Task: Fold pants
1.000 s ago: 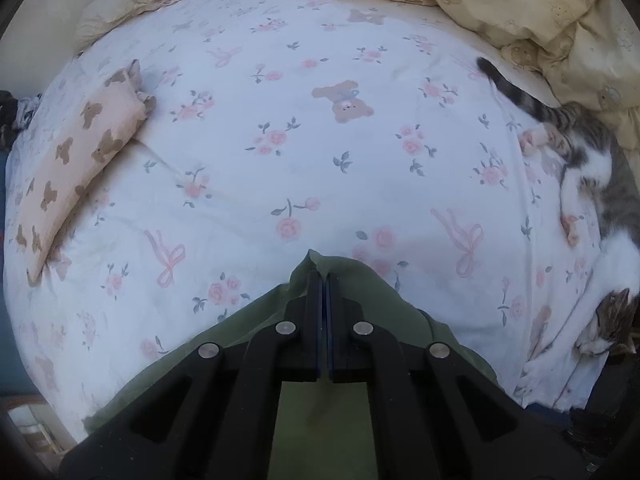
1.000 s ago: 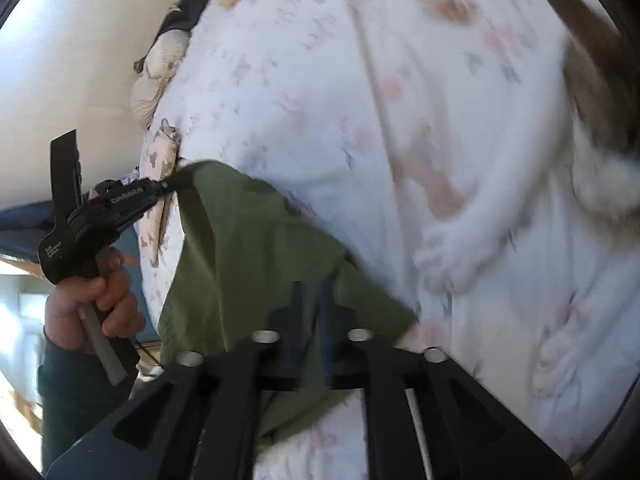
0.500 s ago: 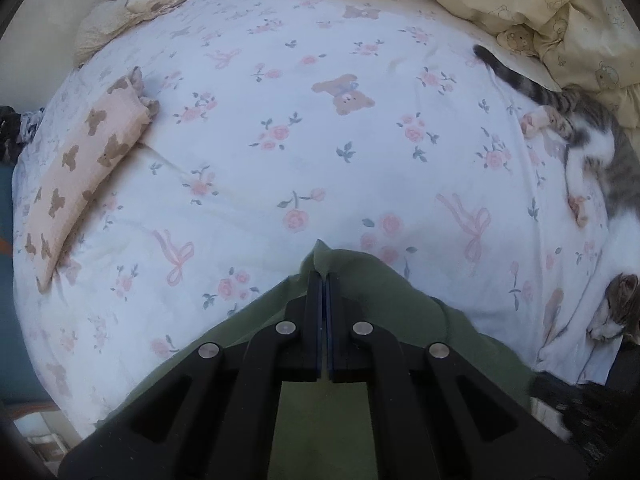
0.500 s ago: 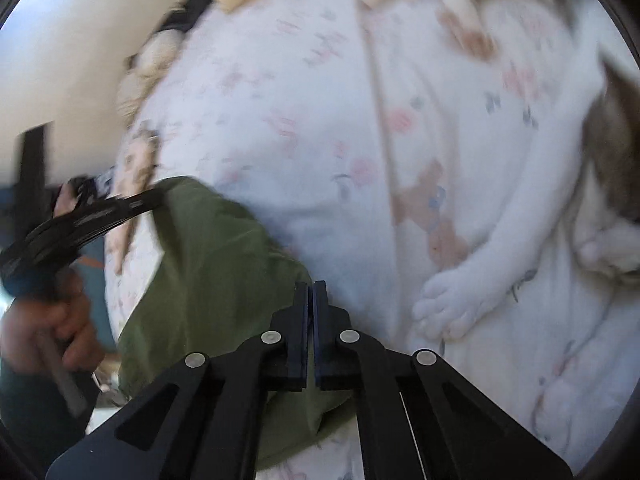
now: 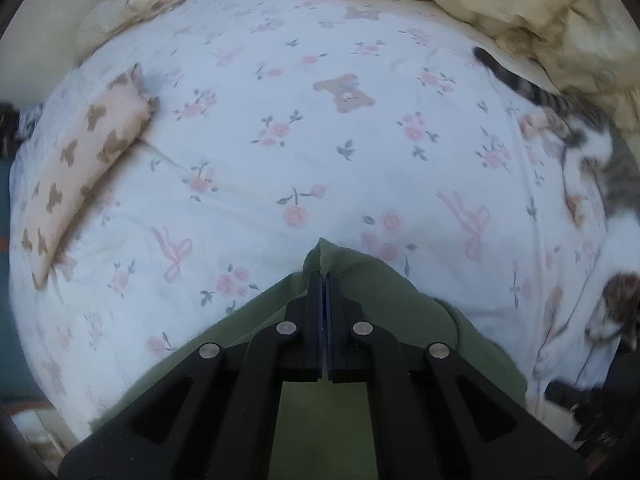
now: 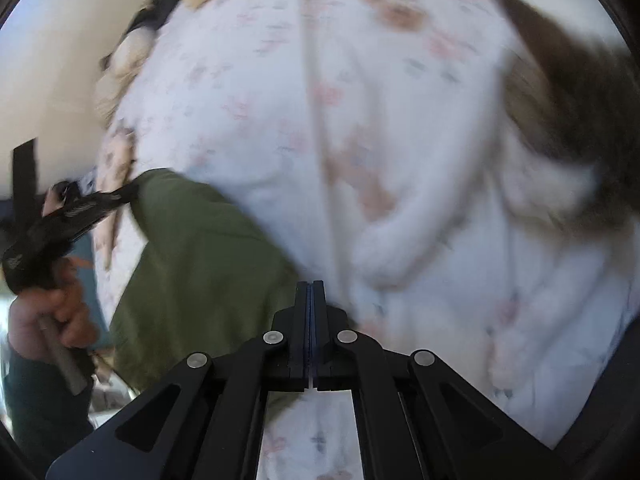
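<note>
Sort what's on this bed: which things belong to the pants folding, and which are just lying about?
Part of the job:
green pants
left gripper, shut on the pants
right gripper, shut

Just lying about:
cat
bear-print pillow
yellow duvet
floral bedsheet

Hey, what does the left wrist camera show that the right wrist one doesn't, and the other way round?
Only the left wrist view shows the bear-print pillow clearly, the yellow duvet and the cat's striped tail. Only the right wrist view shows the person's hand holding the left gripper from outside, shut on a corner of the pants, and the cat's white leg up close. Both show the floral sheet, the green pants, the cat, and their own gripper with jaws shut.
</note>
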A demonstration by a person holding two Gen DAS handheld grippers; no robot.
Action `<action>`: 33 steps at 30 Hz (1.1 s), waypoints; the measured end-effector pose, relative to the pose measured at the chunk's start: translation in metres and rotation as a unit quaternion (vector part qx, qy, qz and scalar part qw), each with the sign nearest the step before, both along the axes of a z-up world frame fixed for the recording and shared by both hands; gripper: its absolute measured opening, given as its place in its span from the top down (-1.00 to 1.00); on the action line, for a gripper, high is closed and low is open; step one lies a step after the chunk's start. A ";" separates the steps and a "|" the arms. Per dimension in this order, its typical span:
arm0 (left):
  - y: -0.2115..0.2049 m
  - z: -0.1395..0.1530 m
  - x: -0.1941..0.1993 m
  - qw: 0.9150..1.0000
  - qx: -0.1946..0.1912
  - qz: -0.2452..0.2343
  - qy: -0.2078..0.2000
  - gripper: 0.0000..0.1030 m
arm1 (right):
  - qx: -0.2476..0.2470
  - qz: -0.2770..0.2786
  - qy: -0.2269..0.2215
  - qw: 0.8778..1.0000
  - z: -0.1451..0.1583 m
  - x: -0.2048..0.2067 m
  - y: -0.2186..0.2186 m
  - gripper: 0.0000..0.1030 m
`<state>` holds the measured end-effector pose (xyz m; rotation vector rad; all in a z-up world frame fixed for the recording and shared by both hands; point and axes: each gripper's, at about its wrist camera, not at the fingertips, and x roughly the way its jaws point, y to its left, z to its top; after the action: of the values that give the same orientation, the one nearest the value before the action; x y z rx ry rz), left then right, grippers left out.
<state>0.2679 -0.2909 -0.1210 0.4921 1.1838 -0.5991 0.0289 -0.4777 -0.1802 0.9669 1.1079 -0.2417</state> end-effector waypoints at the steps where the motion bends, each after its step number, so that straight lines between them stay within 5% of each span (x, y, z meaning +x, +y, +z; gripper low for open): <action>1: 0.000 0.000 -0.001 1.000 0.004 -0.003 -0.001 1.00 | 0.000 0.011 -0.013 1.000 0.006 0.008 0.002 0.85; 2: 0.000 0.001 -0.001 1.000 0.005 0.000 -0.001 1.00 | 0.002 0.024 -0.020 1.000 0.011 0.018 0.005 0.62; 3: 0.001 0.002 0.000 1.000 0.004 0.002 0.000 1.00 | 0.008 0.045 -0.025 0.999 0.015 0.035 0.009 0.14; 4: 0.001 0.001 0.001 1.000 0.003 0.005 0.001 1.00 | 0.008 0.053 -0.030 0.998 0.016 0.044 0.011 -0.04; 7: 0.000 -0.001 0.001 1.000 0.007 0.002 -0.001 1.00 | -0.037 0.087 -0.023 0.995 0.009 0.075 0.016 -0.14; 8: -0.001 -0.001 0.001 1.000 0.004 0.002 -0.002 1.00 | -0.038 0.096 -0.020 0.994 0.003 0.079 0.017 -0.11; 12: 0.001 -0.004 0.002 1.000 0.003 0.011 0.001 1.00 | -0.021 0.106 -0.017 0.994 -0.020 0.081 0.018 0.92; 17: 0.009 -0.001 0.007 0.999 0.009 0.028 -0.015 1.00 | -0.069 0.117 -0.059 0.989 0.017 0.059 0.025 1.00; 20: 0.011 -0.003 0.012 0.999 -0.001 0.031 0.007 1.00 | -0.052 0.102 -0.026 0.993 0.010 0.041 0.019 1.00; 23: 0.009 0.002 0.009 0.999 0.012 0.039 -0.030 1.00 | -0.066 0.114 0.021 0.991 0.001 0.027 0.022 1.00; 27: 0.006 0.002 0.007 0.999 0.013 0.024 -0.022 0.91 | -0.036 0.074 0.036 0.996 -0.008 0.006 0.006 1.00; 28: 0.007 0.003 0.006 1.000 0.008 0.019 -0.016 0.79 | -0.038 0.078 0.026 0.996 -0.004 0.010 0.006 1.00; 30: 0.016 0.008 0.004 1.000 -0.004 0.021 0.014 0.08 | -0.067 0.106 -0.003 0.992 0.013 0.023 0.012 1.00; 33: 0.045 0.035 -0.008 0.999 -0.024 0.030 -0.031 -0.06 | -0.070 0.145 -0.066 0.985 0.035 0.050 0.031 0.95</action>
<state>0.2595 -0.2461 -0.0863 0.4293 1.1184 -0.5550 0.0789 -0.4472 -0.1448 0.6771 1.0788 -0.0178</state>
